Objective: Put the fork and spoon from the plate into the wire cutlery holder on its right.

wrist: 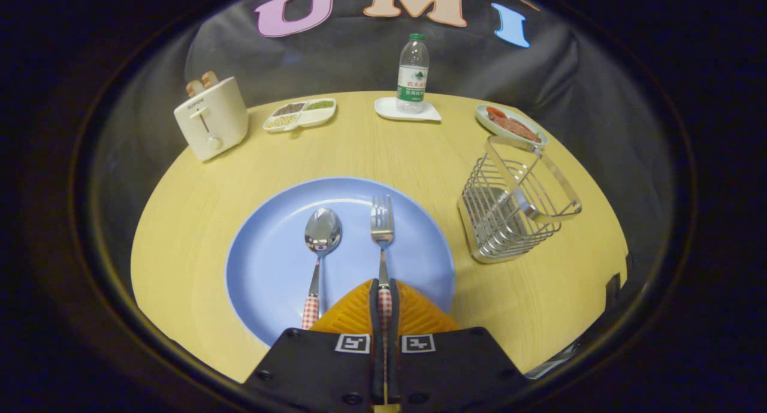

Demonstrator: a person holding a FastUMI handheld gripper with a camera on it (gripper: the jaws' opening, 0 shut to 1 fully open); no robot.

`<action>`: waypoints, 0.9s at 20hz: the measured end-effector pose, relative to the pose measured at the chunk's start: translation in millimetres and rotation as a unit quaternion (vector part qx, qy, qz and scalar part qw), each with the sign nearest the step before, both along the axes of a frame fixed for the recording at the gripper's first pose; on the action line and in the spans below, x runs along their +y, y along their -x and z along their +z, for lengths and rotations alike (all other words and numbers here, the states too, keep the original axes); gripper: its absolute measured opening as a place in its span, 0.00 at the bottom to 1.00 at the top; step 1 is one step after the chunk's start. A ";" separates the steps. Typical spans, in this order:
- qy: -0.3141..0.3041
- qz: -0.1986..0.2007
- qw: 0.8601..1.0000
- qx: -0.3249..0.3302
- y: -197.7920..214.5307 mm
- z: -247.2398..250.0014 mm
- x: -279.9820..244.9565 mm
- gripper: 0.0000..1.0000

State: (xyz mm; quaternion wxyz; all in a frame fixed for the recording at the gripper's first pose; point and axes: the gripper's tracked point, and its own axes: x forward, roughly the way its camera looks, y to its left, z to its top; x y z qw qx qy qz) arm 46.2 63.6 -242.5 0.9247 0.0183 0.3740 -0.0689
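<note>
Fork (382, 233), light, stiff and slippery steel, lies on the plate (269, 269) with its checked handle pinched between the closed tongs (384, 299), spoon (320, 245) just left, holder (509, 215) ahead right.

toaster (212, 125), divided snack dish (299, 114), water bottle (413, 73), food plate (510, 126)

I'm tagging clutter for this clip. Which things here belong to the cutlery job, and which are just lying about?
Job: fork, its handle clamped in the shut claw; spoon; blue plate; wire cutlery holder.

Lying about: toaster, divided dish, water bottle, food plate.
</note>
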 end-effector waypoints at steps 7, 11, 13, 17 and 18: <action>0.033 -0.007 0.999 0.000 -0.9 27.2 -7.4 0.05; 0.048 -0.016 0.999 0.000 -4.9 53.7 -14.0 0.05; 0.047 -0.022 0.999 -0.002 -6.9 68.3 -16.0 0.05; 0.047 -0.034 0.998 0.005 -7.8 90.6 -22.2 0.05; 0.047 -0.041 0.998 0.011 -7.0 96.5 -25.0 0.05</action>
